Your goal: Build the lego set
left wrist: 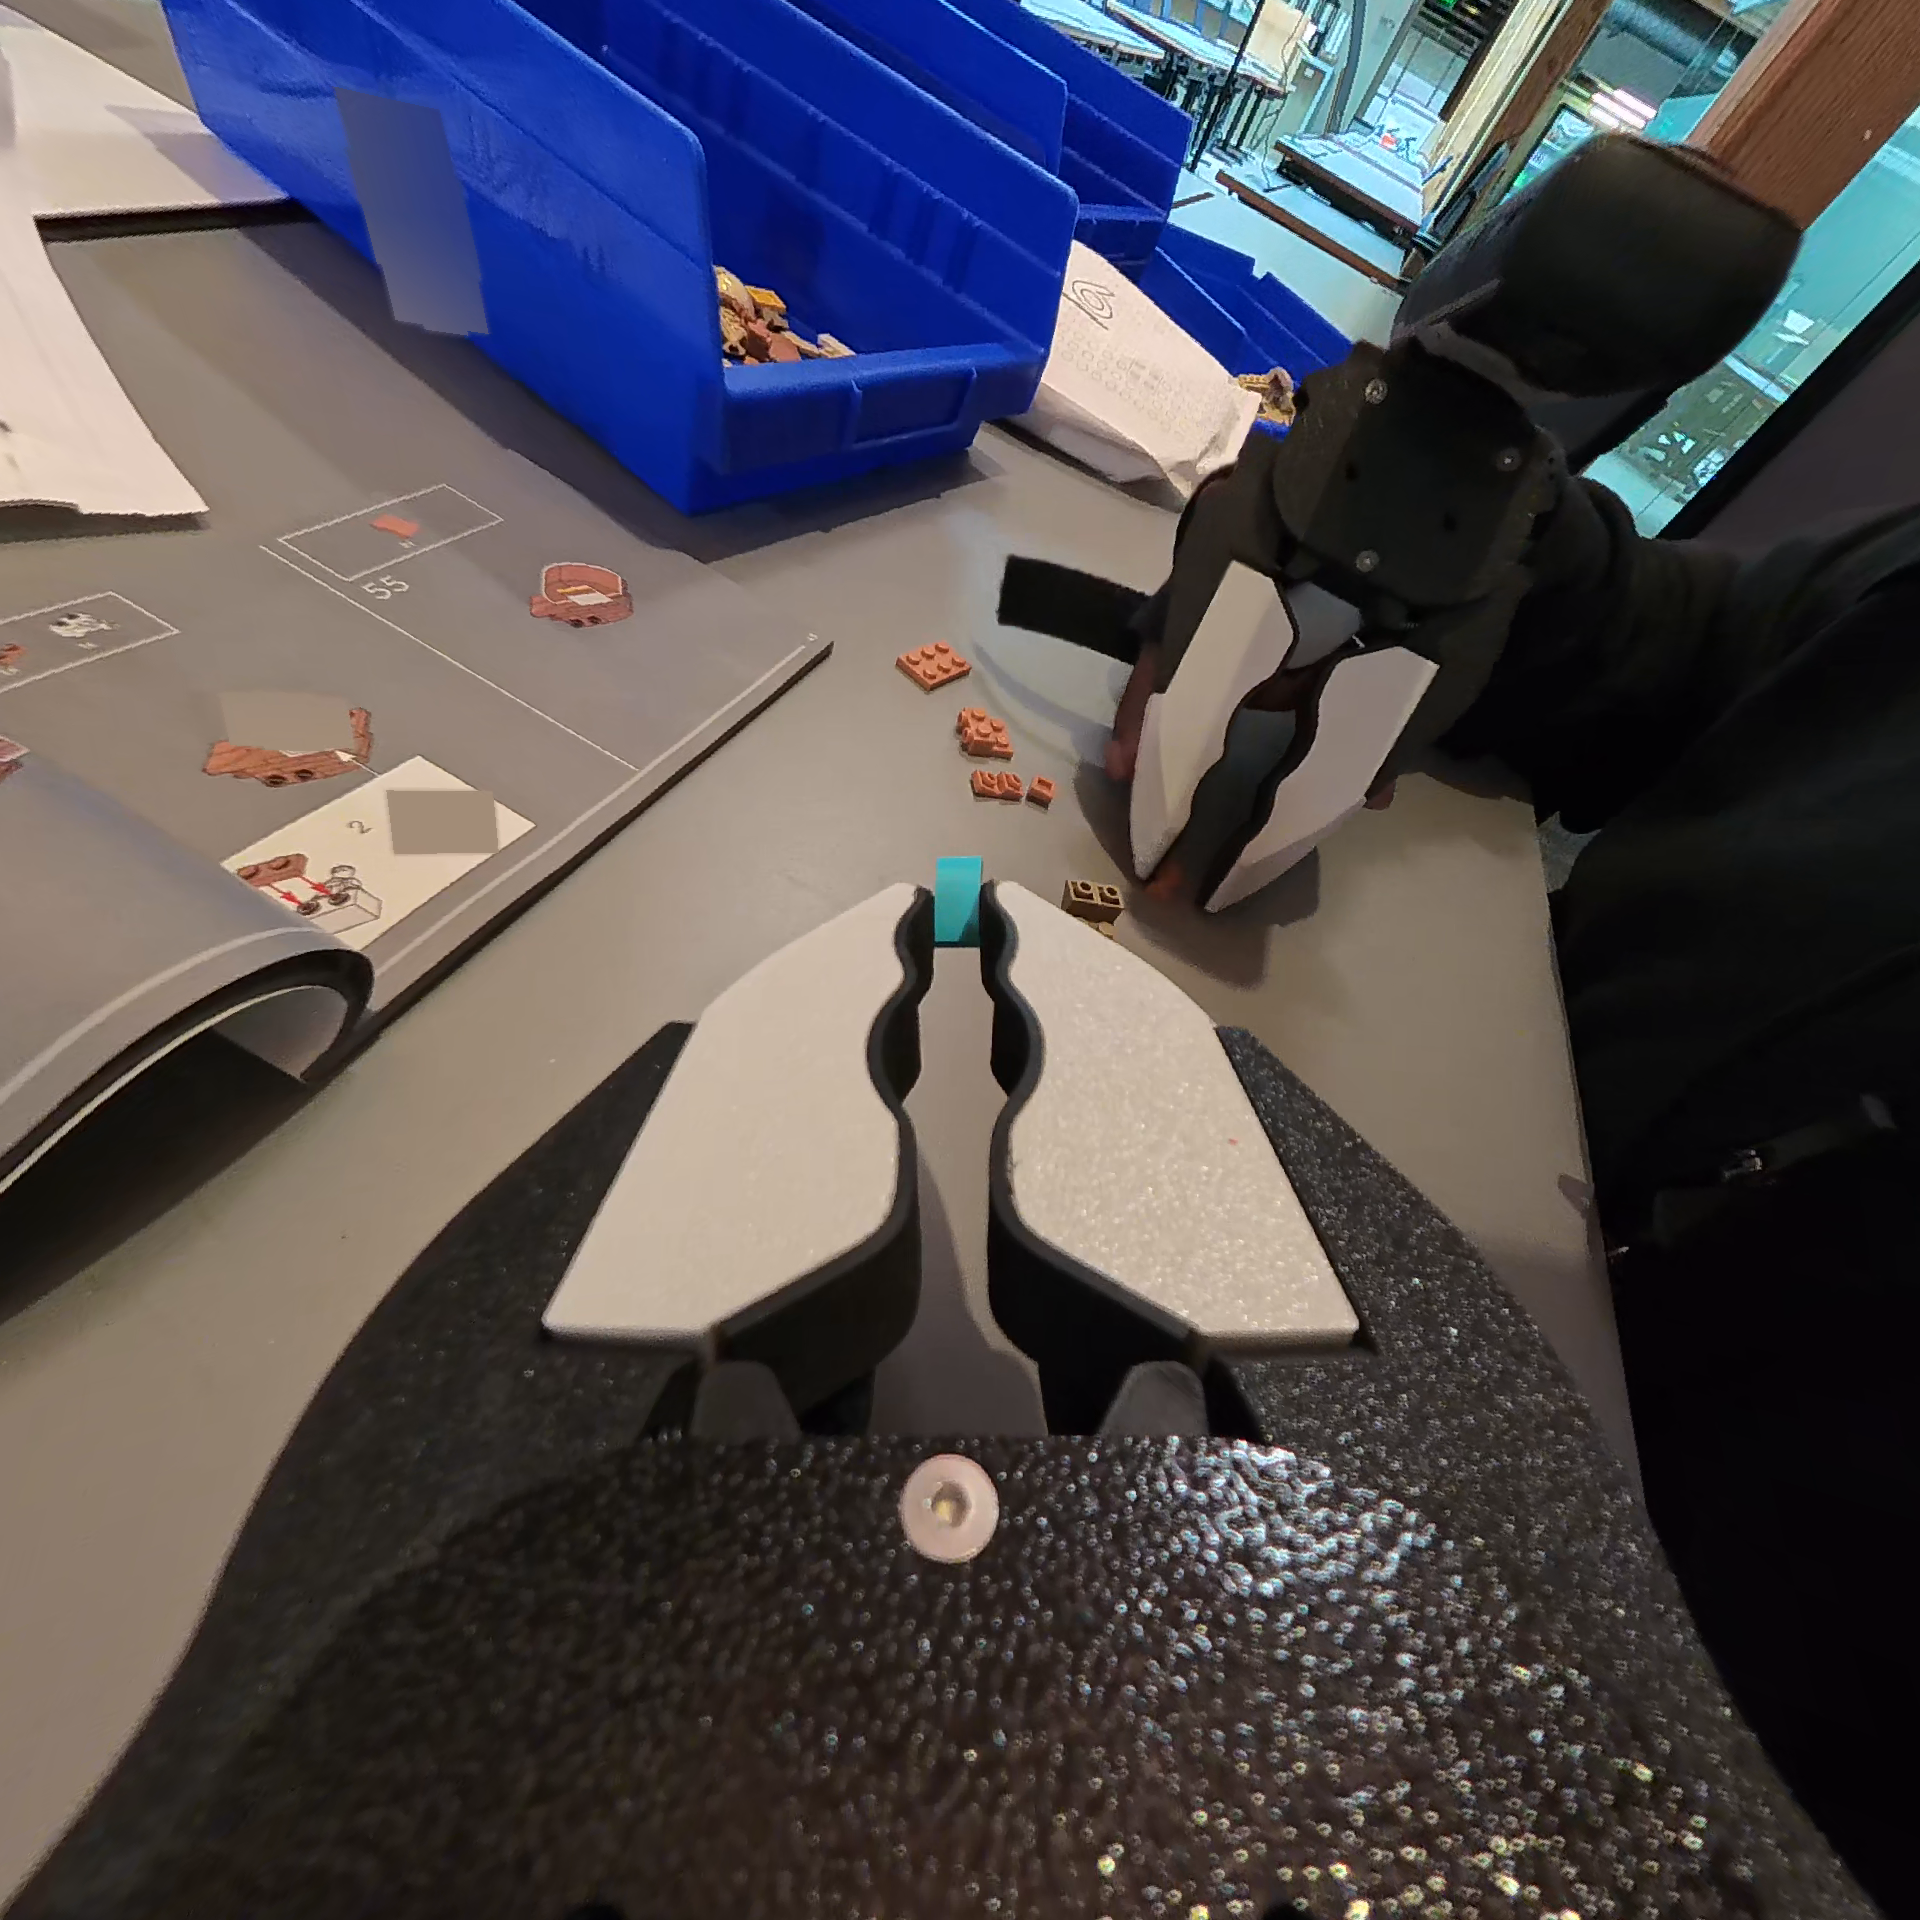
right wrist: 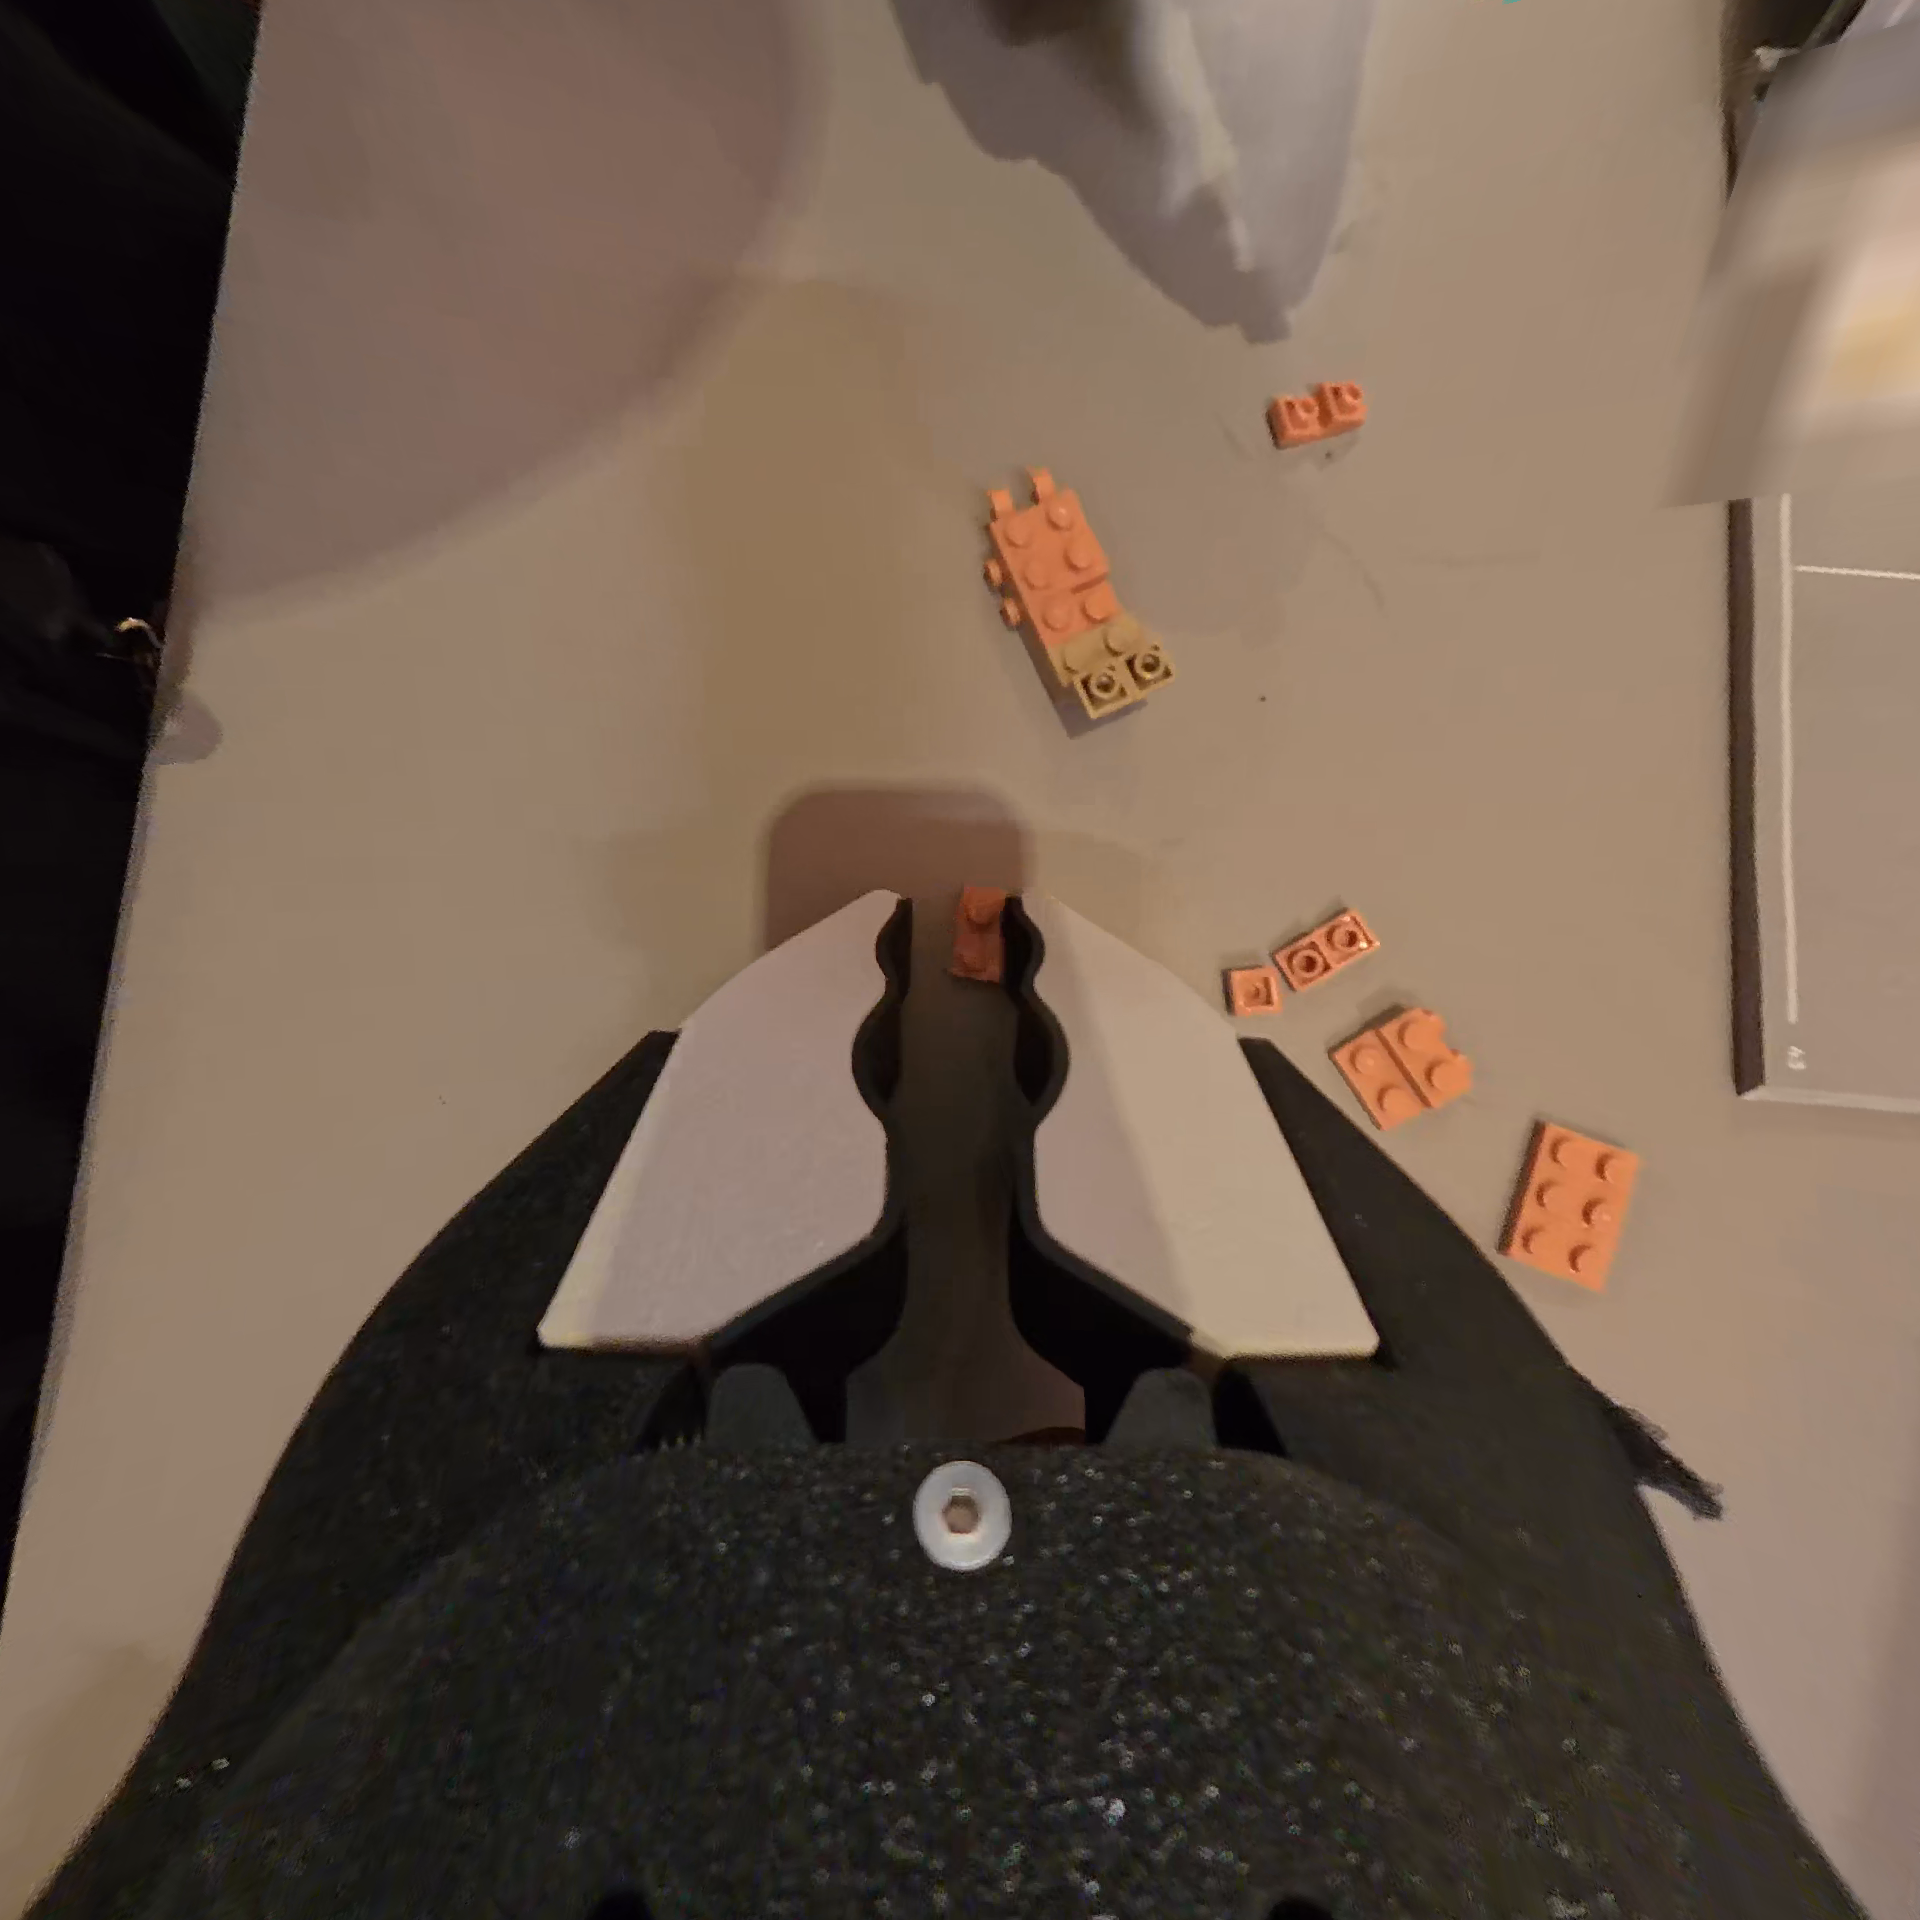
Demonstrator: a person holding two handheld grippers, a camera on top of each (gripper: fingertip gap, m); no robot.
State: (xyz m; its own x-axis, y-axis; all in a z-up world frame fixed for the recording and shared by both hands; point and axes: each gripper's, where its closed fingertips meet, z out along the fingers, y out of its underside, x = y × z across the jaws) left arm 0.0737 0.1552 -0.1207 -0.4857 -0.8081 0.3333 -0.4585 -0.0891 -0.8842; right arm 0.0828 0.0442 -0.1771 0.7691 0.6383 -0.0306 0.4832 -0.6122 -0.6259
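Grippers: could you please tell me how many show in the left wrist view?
2: the left gripper in the foreground, clamping a teal piece; the right gripper beyond, tips at the table.

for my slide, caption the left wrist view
Left gripper grips a teal piece beside loose orange bricks and blue bins.

My bench (left wrist: 727,935) was a flat grey surface, its right edge dropping off into dark shadow. Beyond its far edge I saw a brown wooden pillar (left wrist: 1808,94) and glass panels (left wrist: 1766,343) with a greenish tint. Past them stood rows of long tables (left wrist: 1195,42) in a brightly lit hall.
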